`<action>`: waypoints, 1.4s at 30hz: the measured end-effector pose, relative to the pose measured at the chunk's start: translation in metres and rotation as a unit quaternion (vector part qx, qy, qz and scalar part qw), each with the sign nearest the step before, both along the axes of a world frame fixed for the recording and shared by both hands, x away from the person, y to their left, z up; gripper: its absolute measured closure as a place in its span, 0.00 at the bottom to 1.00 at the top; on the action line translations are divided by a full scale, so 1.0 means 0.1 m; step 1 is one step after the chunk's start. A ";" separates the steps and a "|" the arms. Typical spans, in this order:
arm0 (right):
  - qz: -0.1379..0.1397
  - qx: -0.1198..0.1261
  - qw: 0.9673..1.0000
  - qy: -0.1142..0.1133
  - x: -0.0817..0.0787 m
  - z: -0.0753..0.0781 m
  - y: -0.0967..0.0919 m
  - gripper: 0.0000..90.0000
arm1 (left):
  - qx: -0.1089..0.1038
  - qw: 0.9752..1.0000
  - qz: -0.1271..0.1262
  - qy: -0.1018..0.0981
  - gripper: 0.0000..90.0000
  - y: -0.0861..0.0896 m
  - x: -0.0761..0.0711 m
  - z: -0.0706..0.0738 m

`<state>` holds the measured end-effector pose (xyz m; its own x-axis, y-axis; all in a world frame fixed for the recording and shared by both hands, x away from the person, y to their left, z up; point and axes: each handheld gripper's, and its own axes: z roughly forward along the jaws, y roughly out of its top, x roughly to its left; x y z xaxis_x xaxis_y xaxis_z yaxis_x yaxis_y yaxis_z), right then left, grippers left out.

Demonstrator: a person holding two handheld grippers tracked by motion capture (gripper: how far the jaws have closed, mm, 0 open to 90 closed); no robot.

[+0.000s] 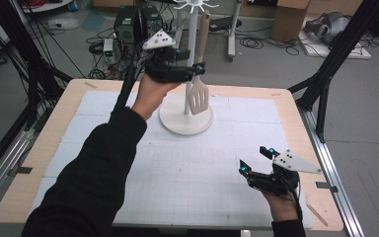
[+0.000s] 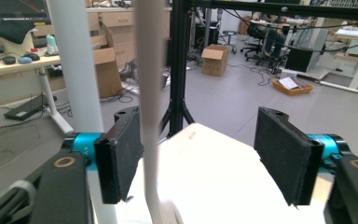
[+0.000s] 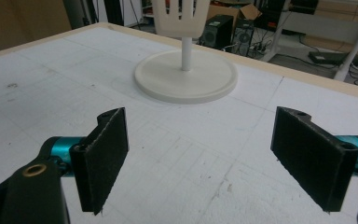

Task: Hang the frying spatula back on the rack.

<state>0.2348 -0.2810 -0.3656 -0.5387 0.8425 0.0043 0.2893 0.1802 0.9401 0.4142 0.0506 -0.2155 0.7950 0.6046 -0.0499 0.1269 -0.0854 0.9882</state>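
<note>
Left tool point(image 1: 197, 69) raised at spatula point(image 1: 199, 97) handle, jaws wide; right tool point(image 1: 254, 160) low over table point(image 1: 286, 123), jaws wide

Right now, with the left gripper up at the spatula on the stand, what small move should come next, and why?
Probably close the left gripper. Its jaws stand open, and the spatula handle already runs between them, close against one pad, beside the stand pole. The right gripper waits open, low over the table.
</note>
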 end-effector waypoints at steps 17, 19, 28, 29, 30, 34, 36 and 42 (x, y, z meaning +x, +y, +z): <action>-0.003 -0.009 1.000 0.011 -0.01 -0.11 -0.06 0.20 | -0.034 0.999 0.025 -0.020 0.21 0.94 -0.96 -0.94; 0.002 -0.013 1.000 0.009 0.00 -0.12 -0.04 0.20 | -0.035 0.999 0.032 -0.016 0.21 1.06 -1.08 -1.07; 0.005 -0.010 1.000 0.002 -0.02 -0.10 -0.07 0.20 | -0.040 0.997 0.063 0.010 0.21 1.48 -1.48 -1.47; 0.005 -0.010 1.000 0.001 -0.02 -0.10 -0.06 0.20 | -0.037 0.997 0.065 0.012 0.21 1.51 -1.51 -1.50; 0.006 -0.011 1.000 0.001 -0.01 -0.10 -0.06 0.20 | -0.037 0.997 0.066 0.016 0.21 1.53 -1.54 -1.53; 0.007 -0.009 1.000 0.006 -0.01 -0.10 -0.05 0.20 | -0.026 0.997 0.066 0.022 0.22 1.60 -1.62 -1.62; 0.008 -0.009 1.000 0.005 -0.03 -0.10 -0.04 0.20 | -0.026 0.997 0.066 0.022 0.22 1.62 -1.64 -1.66; 0.006 -0.008 1.000 0.005 -0.09 -0.11 0.01 0.20 | -0.036 0.997 0.071 0.021 0.23 1.71 -1.69 -1.67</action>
<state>0.2253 -0.2800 -0.3767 -0.5493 0.8356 -0.0028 0.2971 0.1984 0.9340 0.2457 0.2212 -0.3822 0.6985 0.7039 -0.1289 0.1746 0.0071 0.9846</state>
